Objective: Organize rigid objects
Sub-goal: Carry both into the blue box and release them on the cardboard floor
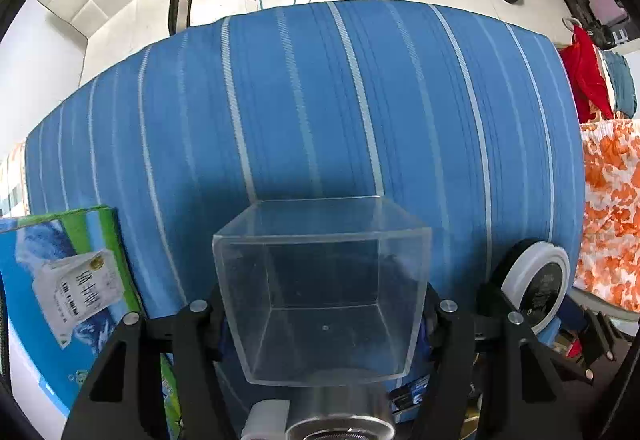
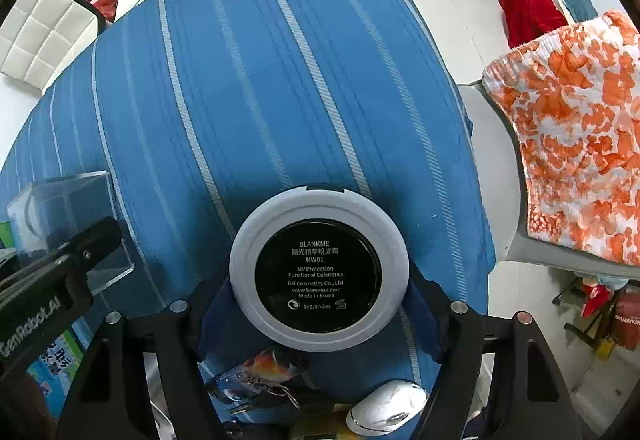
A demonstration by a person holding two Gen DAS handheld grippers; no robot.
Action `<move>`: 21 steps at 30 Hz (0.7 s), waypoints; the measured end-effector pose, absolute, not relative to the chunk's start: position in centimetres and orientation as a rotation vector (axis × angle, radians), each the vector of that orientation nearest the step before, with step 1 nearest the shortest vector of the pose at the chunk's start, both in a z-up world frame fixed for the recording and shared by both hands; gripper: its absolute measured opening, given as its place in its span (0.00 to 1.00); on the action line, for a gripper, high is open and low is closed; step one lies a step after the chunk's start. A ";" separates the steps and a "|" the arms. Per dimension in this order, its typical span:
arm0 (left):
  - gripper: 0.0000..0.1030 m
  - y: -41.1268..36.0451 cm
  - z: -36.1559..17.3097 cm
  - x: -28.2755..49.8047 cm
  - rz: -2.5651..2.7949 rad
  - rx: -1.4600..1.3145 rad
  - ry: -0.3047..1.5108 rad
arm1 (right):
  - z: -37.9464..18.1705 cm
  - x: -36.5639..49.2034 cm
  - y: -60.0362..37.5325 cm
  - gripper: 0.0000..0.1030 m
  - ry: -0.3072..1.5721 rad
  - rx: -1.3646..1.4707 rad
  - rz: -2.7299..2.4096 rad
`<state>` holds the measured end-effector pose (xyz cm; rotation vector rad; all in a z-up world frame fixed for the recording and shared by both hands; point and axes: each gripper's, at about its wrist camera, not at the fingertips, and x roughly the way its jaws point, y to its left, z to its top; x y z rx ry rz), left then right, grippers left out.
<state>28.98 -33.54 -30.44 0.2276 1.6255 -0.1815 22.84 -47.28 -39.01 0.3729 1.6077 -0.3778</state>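
L gripper (image 1: 324, 316) clamps the clear acrylic box (image 1: 320, 288) side to side, open mouth up. R gripper (image 2: 320, 314) grips the round compact (image 2: 319, 271), label up, just right of the box. Both hang at the near edge of the blue striped cloth (image 1: 320, 100); far half is bare, cardboard box (image 1: 68, 280) blocks left.

Both grippers are matte black. The left gripper (image 1: 322, 314) has angular black finger arms with triangular cut-outs and round silver screw heads at the joints. The right gripper (image 2: 320, 314) matches it. In the right wrist view, the left gripper's side carries white "GenRobot.AI" lettering.
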 end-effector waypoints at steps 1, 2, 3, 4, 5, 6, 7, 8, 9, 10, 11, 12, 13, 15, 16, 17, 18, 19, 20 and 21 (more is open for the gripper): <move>0.60 -33.6 -30.2 28.7 -0.183 0.229 1.618 | -38.9 22.8 -47.2 0.75 1.603 0.371 -0.376; 0.60 -33.6 -29.8 28.4 -0.183 0.234 1.605 | -38.9 22.7 -47.0 0.75 1.603 0.365 -0.374; 0.60 -33.6 -29.5 28.2 -0.181 0.241 1.593 | -38.8 22.6 -46.9 0.75 1.602 0.363 -0.372; 0.60 -33.6 -29.0 27.9 -0.180 0.247 1.577 | -38.6 22.5 -46.8 0.75 1.600 0.365 -0.370; 0.60 -33.5 -28.8 28.1 -0.180 0.249 1.568 | -38.4 22.4 -46.7 0.75 1.595 0.368 -0.367; 0.60 -33.4 -28.4 28.0 -0.181 0.250 1.559 | -38.0 22.2 -46.5 0.75 1.587 0.366 -0.364; 0.60 -33.7 -27.5 27.3 -0.183 0.247 1.545 | -37.6 22.1 -46.4 0.75 1.579 0.364 -0.360; 0.60 -33.6 -27.0 27.0 -0.185 0.245 1.534 | -37.1 22.0 -46.4 0.75 1.569 0.361 -0.356; 0.60 -33.4 -26.2 26.5 -0.188 0.241 1.520 | -36.4 21.8 -46.1 0.75 1.556 0.359 -0.352; 0.60 -33.3 -25.4 26.0 -0.189 0.235 1.507 | -35.7 21.7 -45.9 0.75 1.552 0.352 -0.378; 0.60 -33.0 -24.8 25.8 -0.191 0.229 1.497 | -34.7 21.5 -45.6 0.75 1.538 0.356 -0.373; 0.60 -32.6 -24.1 25.4 -0.195 0.219 1.487 | -33.4 21.4 -45.1 0.75 1.518 0.362 -0.360; 0.60 -31.8 -23.0 24.8 -0.202 0.199 1.475 | -32.4 21.2 -44.7 0.75 1.502 0.362 -0.351; 0.60 -30.4 -21.3 24.0 -0.209 0.175 1.451 | -30.0 21.0 -43.4 0.75 1.467 0.352 -0.329; 0.60 -29.5 -20.1 23.6 -0.215 0.163 1.432 | -28.8 21.0 -42.5 0.75 1.449 0.346 -0.311; 0.60 -28.6 -18.9 23.2 -0.221 0.151 1.415 | -27.6 20.9 -41.5 0.75 1.433 0.344 -0.295; 0.60 -27.3 -17.7 22.7 -0.224 0.138 1.393 | -26.4 20.9 -40.4 0.75 1.417 0.341 -0.277; 0.60 -26.1 -16.8 22.7 -0.222 0.127 1.377 | -25.3 20.7 -39.1 0.75 1.402 0.341 -0.255; 0.60 -24.6 -15.7 22.5 -0.220 0.112 1.363 | -23.9 20.5 -37.6 0.75 1.385 0.343 -0.228; 0.60 -23.4 -15.0 22.2 -0.218 0.098 1.354 | -22.9 20.3 -36.3 0.75 1.371 0.344 -0.207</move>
